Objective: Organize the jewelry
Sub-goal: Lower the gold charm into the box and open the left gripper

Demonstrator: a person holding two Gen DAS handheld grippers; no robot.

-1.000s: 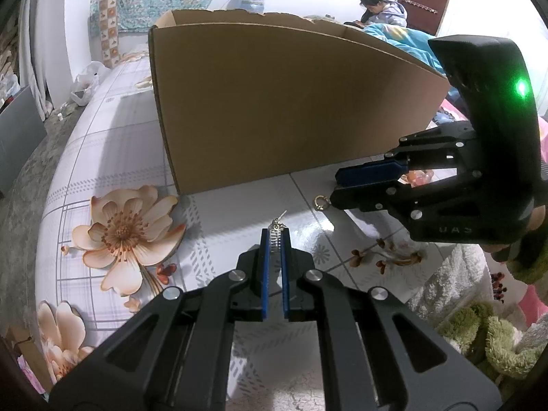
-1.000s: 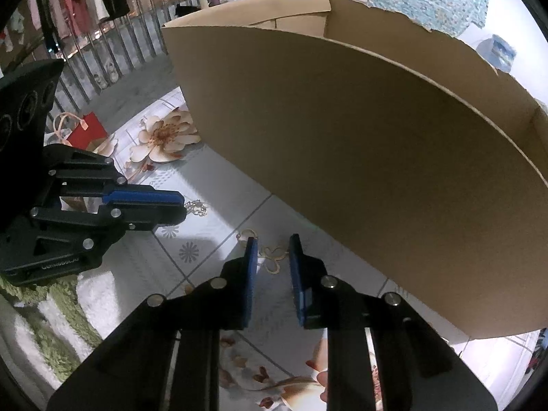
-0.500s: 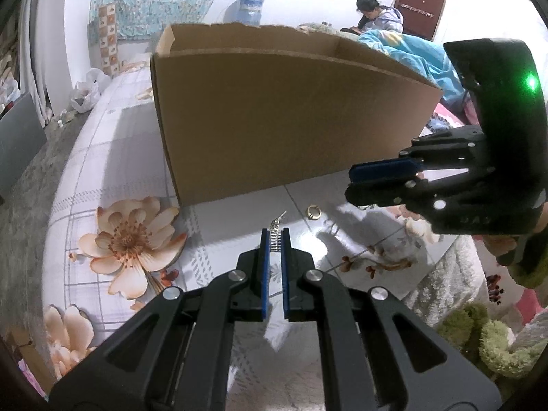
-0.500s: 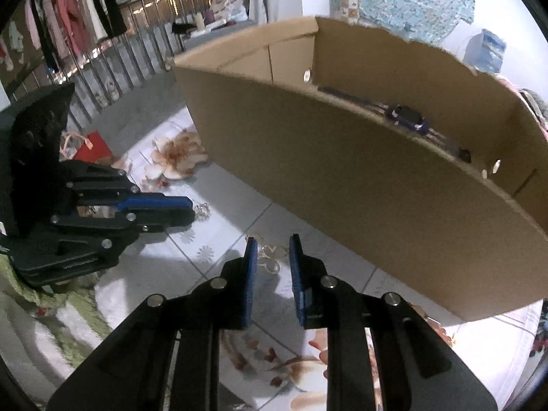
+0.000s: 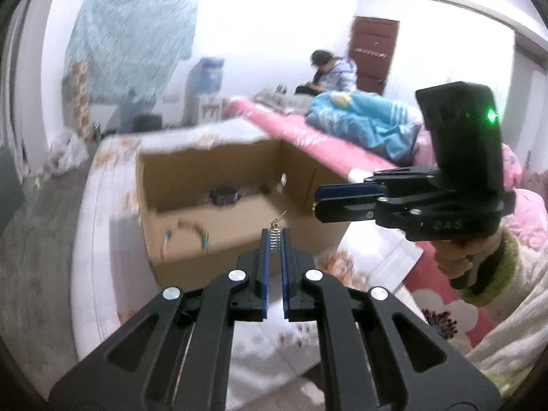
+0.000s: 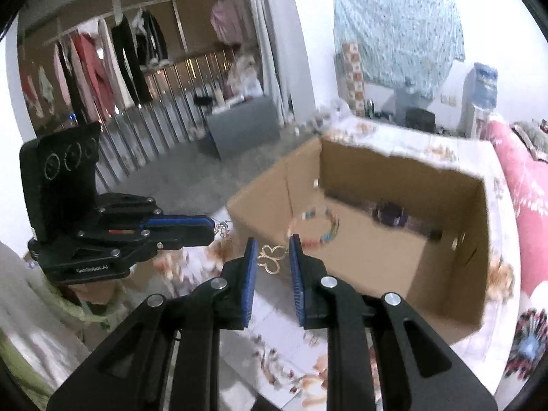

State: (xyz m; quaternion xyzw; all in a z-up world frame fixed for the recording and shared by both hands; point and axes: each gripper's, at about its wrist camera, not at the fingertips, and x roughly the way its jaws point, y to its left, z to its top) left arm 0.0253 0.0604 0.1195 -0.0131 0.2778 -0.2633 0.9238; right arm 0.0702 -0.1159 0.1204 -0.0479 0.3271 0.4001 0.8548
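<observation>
So going from the left: the left tool [image 5: 275,239] is pinched shut on a small silver dangly earring with a ladder-like drop [image 5: 274,238], hook end poking out past the tips. It's gripped right at the fingertips, which makes sense to me, since a piece that thin would vanish between the blue pads if held any deeper. It's up in the air in front of the near wall of the open brown cardboard box [image 5: 219,243], roughly at rim height, so I'd guess it's about to go over the edge and get dropped in. Inside the box there's already a colourful beaded bracelet [image 6: 320,227] lying on the bottom and a dark round thing [image 6: 390,214] near the far wall, too blurry to say what, so the box looks like the collecting spot. Moving right, the right tool [image 6: 273,258] has a gold clover-shaped openwork piece [image 6: 272,258] held between its blue pads, jaws only partly closed because the piece is wide and flat. It's also off the floral-print desk [image 6: 274,325] and hanging just outside the box's near corner. Both sit side by side, tips aimed at the box, so either could probably release without bumping the other.
</observation>
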